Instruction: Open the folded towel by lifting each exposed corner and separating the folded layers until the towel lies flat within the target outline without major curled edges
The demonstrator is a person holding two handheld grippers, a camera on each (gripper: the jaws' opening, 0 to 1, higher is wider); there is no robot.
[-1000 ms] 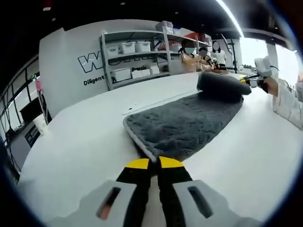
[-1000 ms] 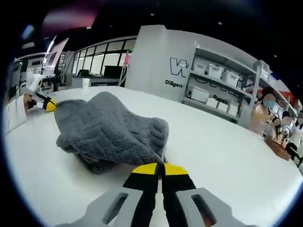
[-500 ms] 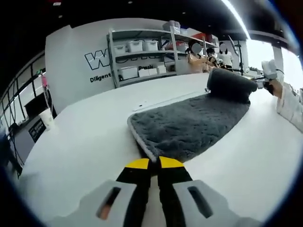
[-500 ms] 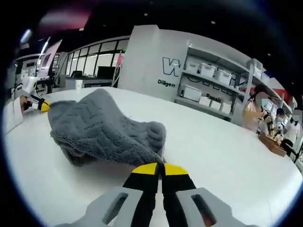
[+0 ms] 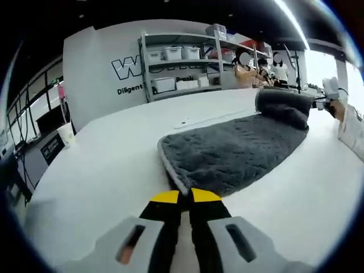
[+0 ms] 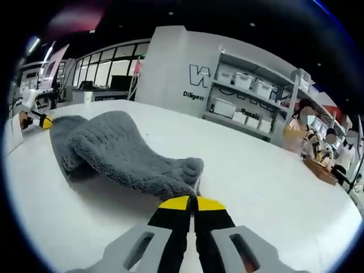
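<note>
A grey plush towel lies stretched across the white table. My left gripper is shut on its near corner. The towel's far end is raised in a rolled hump beside my right gripper, which a sleeved hand holds. In the right gripper view, my right gripper is shut on a corner of the towel. It holds that corner slightly off the table, and a shadow lies beneath. The towel's top layer drapes back toward my left gripper at the far left.
A thin marked line runs on the table beyond the towel. Metal shelves with white bins stand against the back wall. People work at the far side. A white cup stands off the table's left.
The right gripper has pulled its corner away from the left one. The raised hump of towel has drawn out longer and lower. The left gripper keeps its hold on the near corner.
</note>
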